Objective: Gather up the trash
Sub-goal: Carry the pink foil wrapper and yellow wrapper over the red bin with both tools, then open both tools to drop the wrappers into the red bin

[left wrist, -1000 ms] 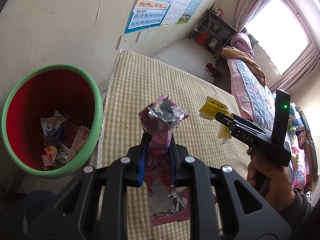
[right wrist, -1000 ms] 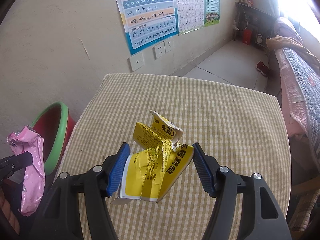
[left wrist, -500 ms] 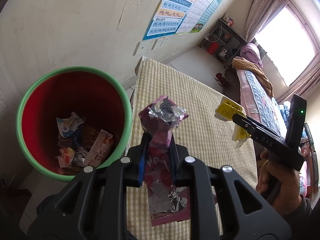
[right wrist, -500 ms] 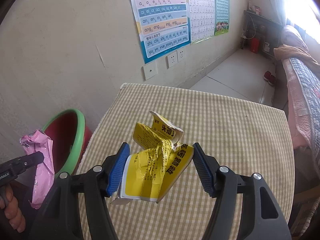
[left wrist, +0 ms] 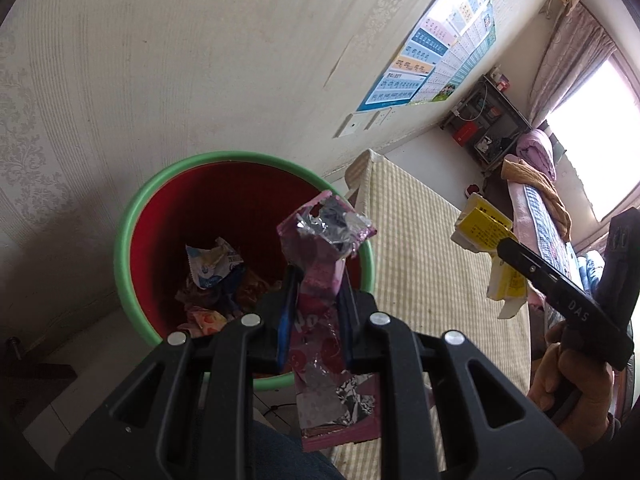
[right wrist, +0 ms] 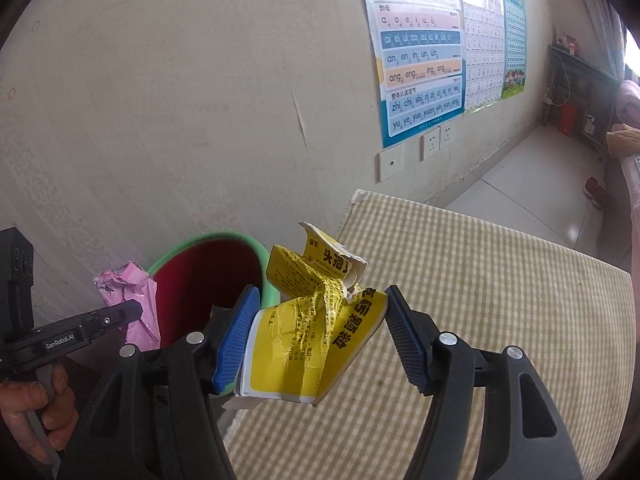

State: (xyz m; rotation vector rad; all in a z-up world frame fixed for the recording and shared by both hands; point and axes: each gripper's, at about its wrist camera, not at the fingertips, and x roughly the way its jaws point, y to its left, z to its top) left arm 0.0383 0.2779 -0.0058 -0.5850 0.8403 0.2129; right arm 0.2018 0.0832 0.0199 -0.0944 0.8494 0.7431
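Observation:
My left gripper [left wrist: 316, 304] is shut on a pink foil wrapper [left wrist: 326, 248] and holds it over the near rim of a red bin with a green rim [left wrist: 168, 184]. Crumpled wrappers [left wrist: 214, 272] lie at the bin's bottom. My right gripper [right wrist: 320, 332] is shut on a crushed yellow carton [right wrist: 308, 336], above the left edge of the checked table [right wrist: 500, 300], next to the bin [right wrist: 200, 276]. In the left wrist view the right gripper [left wrist: 500, 252] with the yellow carton [left wrist: 480, 226] hangs at the right, over the checked table [left wrist: 416, 264]. The right wrist view shows the left gripper [right wrist: 132, 312] and pink wrapper [right wrist: 136, 300] at the left.
A cream wall with posters [right wrist: 420, 52] and sockets [right wrist: 430, 146] stands behind the bin and table. A bed with blankets [left wrist: 536, 200] and a shelf [left wrist: 484, 124] lie beyond the table. A person's hand [left wrist: 572, 372] grips the right tool.
Both grippers have swung left from over the table toward the bin. The pink wrapper now hangs over the bin's rim, and the yellow carton has reached the table's left edge. Both grips are unchanged.

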